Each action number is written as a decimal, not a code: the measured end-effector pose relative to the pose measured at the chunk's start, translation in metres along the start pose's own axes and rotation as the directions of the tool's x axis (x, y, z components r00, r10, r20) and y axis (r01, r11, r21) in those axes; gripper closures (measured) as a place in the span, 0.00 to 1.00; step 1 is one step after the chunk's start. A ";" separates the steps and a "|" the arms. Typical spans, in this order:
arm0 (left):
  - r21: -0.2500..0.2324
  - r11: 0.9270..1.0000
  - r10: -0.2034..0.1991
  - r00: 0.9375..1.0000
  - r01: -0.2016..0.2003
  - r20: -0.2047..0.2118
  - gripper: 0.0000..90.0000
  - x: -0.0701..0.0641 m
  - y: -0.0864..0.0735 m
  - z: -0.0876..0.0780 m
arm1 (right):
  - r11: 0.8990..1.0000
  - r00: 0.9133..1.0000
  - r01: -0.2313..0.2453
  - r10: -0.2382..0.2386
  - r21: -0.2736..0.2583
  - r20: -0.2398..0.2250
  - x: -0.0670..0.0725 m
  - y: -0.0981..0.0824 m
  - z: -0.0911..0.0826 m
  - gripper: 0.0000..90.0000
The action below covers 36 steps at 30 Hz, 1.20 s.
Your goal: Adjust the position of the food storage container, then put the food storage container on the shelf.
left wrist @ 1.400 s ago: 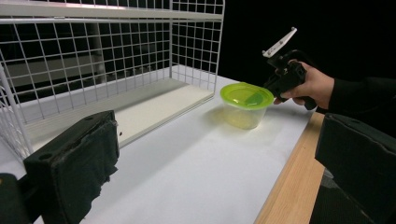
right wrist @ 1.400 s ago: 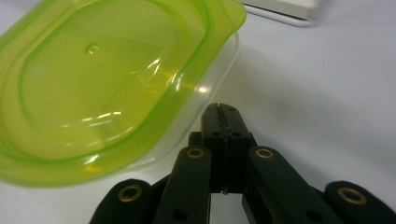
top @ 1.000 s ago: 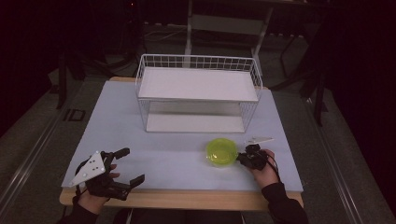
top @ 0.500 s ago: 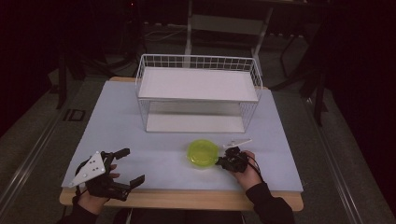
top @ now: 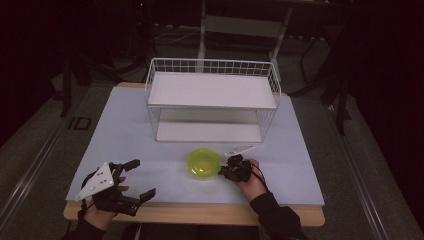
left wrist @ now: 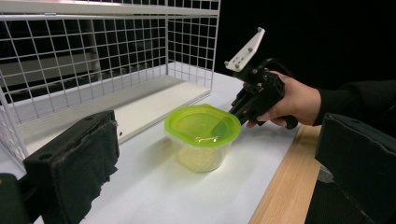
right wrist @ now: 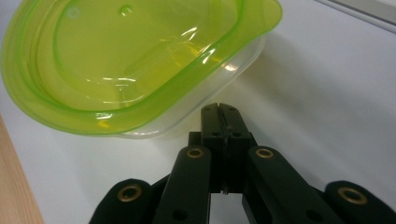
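Near table's front edge, right gripper (top: 231, 170) jaws closed empty beside lidded container (top: 204, 162), left gripper (top: 131, 181) jaws wide apart

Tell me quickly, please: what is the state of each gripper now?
Left gripper: open, holding nothing.
Right gripper: closed on nothing, tips against the container.

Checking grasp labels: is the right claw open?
No. In the right gripper view the right claw has its jaws pressed together with nothing between them, just short of the lidded tub.
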State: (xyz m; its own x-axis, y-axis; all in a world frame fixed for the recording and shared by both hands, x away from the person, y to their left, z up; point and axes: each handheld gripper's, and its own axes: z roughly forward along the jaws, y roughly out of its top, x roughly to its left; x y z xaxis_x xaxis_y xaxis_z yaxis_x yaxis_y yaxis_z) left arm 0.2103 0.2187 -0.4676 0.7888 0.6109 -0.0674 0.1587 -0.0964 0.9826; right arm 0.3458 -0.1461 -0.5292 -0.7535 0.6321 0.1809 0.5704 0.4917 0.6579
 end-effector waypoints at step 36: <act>0.171 0.983 -0.082 0.993 0.068 0.079 0.01 -0.002 0.028 0.024 | 0.958 0.994 0.100 -0.087 -0.270 0.060 0.030 0.006 -0.120 0.16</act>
State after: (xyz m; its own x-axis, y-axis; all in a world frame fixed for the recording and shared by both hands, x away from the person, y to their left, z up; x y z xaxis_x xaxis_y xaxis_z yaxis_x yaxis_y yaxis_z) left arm 0.2275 0.1958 -0.4440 0.8175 0.5528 -0.1616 0.3112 -0.1880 0.9316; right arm 0.2873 -0.1964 -0.4325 -0.7792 0.6218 0.0784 0.3823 0.3724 0.8457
